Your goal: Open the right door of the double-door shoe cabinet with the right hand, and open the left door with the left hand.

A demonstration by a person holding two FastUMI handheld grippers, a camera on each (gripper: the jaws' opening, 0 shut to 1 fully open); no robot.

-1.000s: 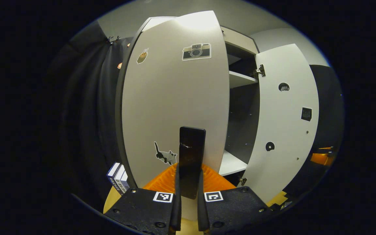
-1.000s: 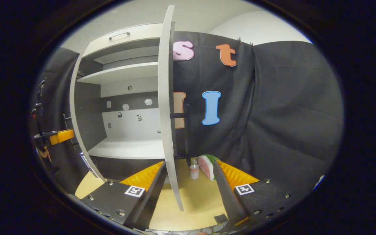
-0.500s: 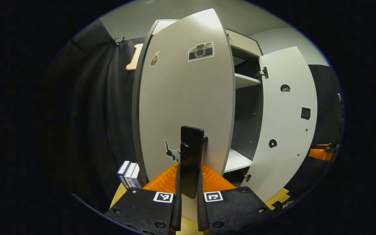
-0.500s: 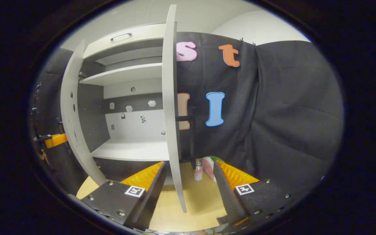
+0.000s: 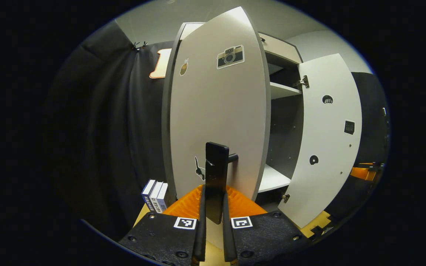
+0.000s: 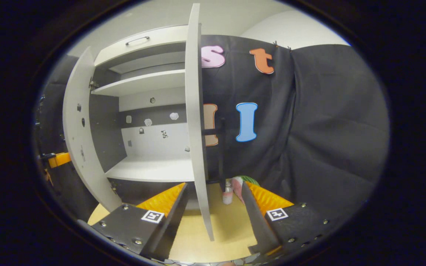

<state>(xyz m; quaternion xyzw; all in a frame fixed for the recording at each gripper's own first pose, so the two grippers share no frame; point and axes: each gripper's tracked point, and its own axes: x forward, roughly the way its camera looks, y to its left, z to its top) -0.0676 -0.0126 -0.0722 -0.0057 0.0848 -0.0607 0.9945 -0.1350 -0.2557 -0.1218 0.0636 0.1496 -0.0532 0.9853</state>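
The double-door shoe cabinet (image 6: 150, 111) stands on a pale wooden bench (image 6: 227, 229) with both doors swung out. In the left gripper view, the left door (image 5: 216, 111) (its face carrying a camera sticker (image 5: 230, 56) and, low down, a cat sticker (image 5: 199, 170)) is part open, and the left tongs (image 5: 212, 207) are closed narrow on its black handle (image 5: 216, 177), both fingers pressing the bar. Beyond it the right door (image 5: 327, 140) hangs wide, its inner face and hinges showing, with white shelves (image 5: 285, 88) between the two doors. In the right gripper view, the right door (image 6: 196, 111) is seen edge-on between the fingers of the right tongs (image 6: 213, 207), which stand wide apart and touch nothing that can be made out; the left door (image 6: 78, 125) shows beyond the open interior. Three books (image 5: 154, 192) stand on the bench just beside the cabinet's left side, and a small bottle (image 6: 227, 194) and a watermelon-patterned object (image 6: 240, 183) sit near the black cloth behind the right door.
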